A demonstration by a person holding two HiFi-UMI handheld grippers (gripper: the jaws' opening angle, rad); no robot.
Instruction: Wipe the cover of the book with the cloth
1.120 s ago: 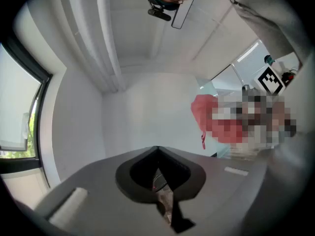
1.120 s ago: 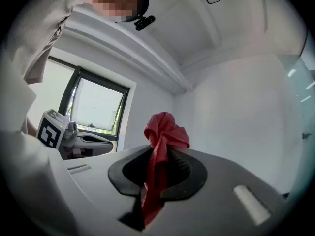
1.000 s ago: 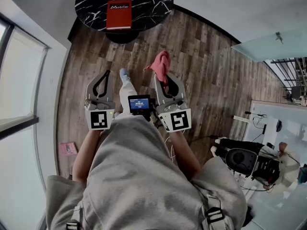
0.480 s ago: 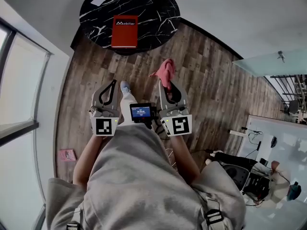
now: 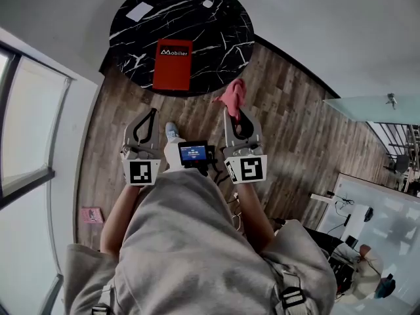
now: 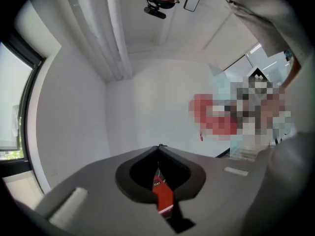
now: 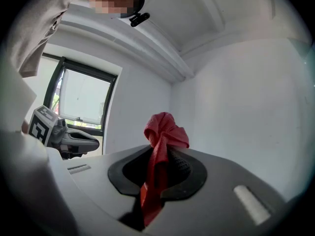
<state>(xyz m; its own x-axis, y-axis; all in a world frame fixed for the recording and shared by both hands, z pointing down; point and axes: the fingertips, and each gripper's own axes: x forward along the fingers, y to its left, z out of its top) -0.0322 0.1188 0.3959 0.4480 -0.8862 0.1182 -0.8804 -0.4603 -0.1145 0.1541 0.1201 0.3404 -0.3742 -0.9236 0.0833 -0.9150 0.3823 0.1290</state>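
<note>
Our left gripper (image 5: 151,113) has its jaws pressed together on nothing. Just ahead, the red rectangular hardcover book (image 5: 172,65) lies flat on the round black marble table (image 5: 220,31). Our right gripper (image 5: 235,113) is clamped on the crumpled pinkish-red cloth (image 5: 233,96).

Office-type interior, part workroom: wood-plank floor (image 5: 289,123), plain white walls (image 5: 341,38), a tall dark-framed window (image 5: 26,130) on one side, a round black marble-pattern desk (image 5: 223,38), a glass partition (image 5: 374,107), and a white desk (image 5: 371,199) strewn with cables and gear.
</note>
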